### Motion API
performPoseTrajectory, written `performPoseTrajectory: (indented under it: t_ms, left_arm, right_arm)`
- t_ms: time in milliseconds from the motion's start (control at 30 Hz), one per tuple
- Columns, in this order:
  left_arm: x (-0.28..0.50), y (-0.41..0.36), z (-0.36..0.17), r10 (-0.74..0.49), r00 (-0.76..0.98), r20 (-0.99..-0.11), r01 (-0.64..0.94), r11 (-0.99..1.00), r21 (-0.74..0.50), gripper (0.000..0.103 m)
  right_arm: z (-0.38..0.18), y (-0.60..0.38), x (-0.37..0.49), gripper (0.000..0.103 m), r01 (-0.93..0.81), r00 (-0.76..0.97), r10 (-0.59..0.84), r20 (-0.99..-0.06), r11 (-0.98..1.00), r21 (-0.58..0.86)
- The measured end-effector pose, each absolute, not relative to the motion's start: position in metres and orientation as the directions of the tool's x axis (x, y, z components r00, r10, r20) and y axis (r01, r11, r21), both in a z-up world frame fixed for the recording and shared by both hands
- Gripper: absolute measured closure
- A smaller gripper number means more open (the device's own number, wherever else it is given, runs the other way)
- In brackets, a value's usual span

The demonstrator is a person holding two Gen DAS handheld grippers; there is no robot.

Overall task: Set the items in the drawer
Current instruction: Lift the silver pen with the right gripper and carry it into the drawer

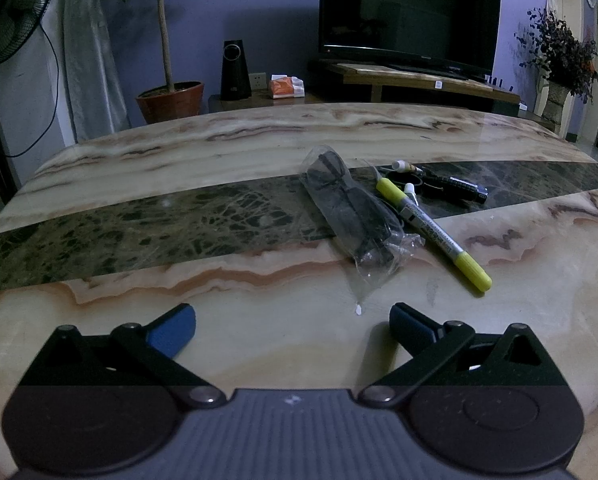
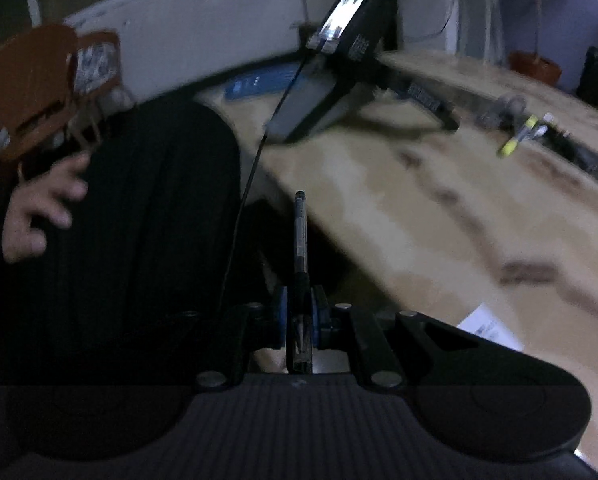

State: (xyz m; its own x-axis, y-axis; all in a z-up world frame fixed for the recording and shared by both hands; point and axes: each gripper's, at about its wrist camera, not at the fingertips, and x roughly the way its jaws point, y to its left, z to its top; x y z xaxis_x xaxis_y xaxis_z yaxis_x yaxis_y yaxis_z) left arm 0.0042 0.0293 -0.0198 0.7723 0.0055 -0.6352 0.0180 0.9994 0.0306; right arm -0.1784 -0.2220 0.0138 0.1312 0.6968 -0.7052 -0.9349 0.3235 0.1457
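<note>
Left wrist view: the left claw (image 1: 293, 330) stands wide open at the bottom of the frame, its two blue pads (image 1: 173, 334) well apart with nothing between them, above the pale marble desk (image 1: 235, 280).
Desk surface: cream stone with brown veins and one dark green band crossing it from left to right.
Clear plastic bag with dark glasses inside (image 1: 355, 216): lies right of centre, partly on the dark band, one end pointing toward the claw.
Yellow-capped grey marker pen (image 1: 435, 232): lies just beside the bag on its right, slanting down to the right.
Small dark items with a white tip (image 1: 439, 184): lie behind the marker on the dark band; too small to tell what they are.
Background: a black television (image 1: 409, 16) at upper centre and a potted tree (image 1: 169, 96) at upper left.
Right wrist view: the picture is blurred; the right claw (image 2: 299, 316) is closed on a thin dark pen (image 2: 300, 240), which sticks out forward and upward from between the blue pads, at the centre of the frame.
Pen position: in front of the near desk edge, beside a person's dark clothing at left.
Hand (image 2: 39, 212): a bare hand at the left edge, fingers spread.
Drawer: I cannot tell where it is in either view.
</note>
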Motion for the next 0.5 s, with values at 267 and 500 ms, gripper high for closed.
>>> performPoseTrajectory:
  t_ms: [267,500]
  left_arm:
    - [0.004,0.029,-0.02,0.006,0.772,-0.635,0.018,0.999,0.031,0.0]
    - [0.004,0.029,-0.02,0.006,0.772,-0.635,0.018,0.999,0.031,0.0]
  right_arm:
    - [-0.046,-0.195,-0.195,0.089,-0.94,0.162,0.491,-0.856,0.341,0.018]
    - [-0.093,-0.173,-0.194,0.09,-0.939,0.178,0.353,-0.919,0.34,-0.051]
